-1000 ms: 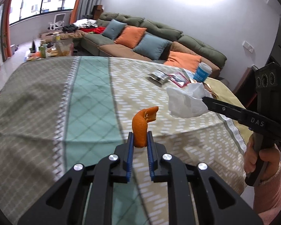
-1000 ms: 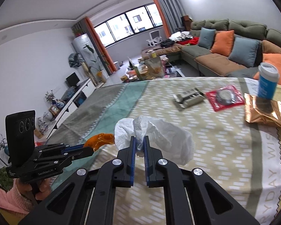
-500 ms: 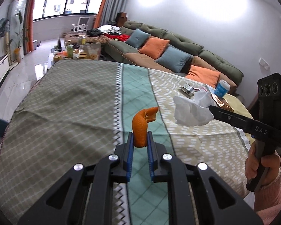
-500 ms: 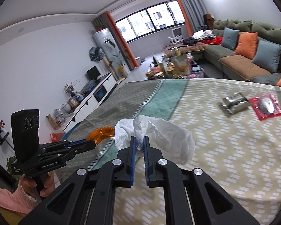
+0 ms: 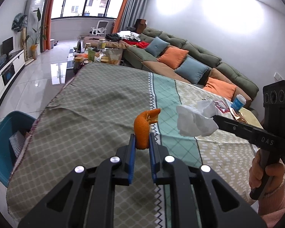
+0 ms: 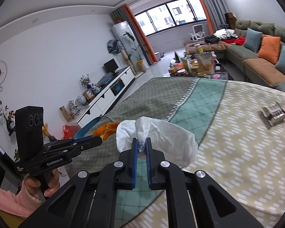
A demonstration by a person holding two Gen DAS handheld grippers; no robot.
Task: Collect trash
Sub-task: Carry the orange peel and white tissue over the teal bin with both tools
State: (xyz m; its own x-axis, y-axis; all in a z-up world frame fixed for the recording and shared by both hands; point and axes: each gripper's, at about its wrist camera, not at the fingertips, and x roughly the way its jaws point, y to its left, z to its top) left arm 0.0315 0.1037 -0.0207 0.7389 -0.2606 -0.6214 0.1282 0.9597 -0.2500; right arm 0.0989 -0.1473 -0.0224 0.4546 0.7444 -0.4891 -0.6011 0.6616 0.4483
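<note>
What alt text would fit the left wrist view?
The left claw grips an orange peel above a patterned tablecloth. At right, the right claw holds a white tissue; a blue bin stands at the table's left edge.

"DAS" on the right claw [image 5: 216, 118]; "GenRobot.AI" on the left claw [image 6: 99, 140]

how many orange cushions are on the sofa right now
2. One orange cushion sits mid-sofa between two blue ones; the other is farther right, behind the table's far corner. More may be hidden beyond the frame.
</note>
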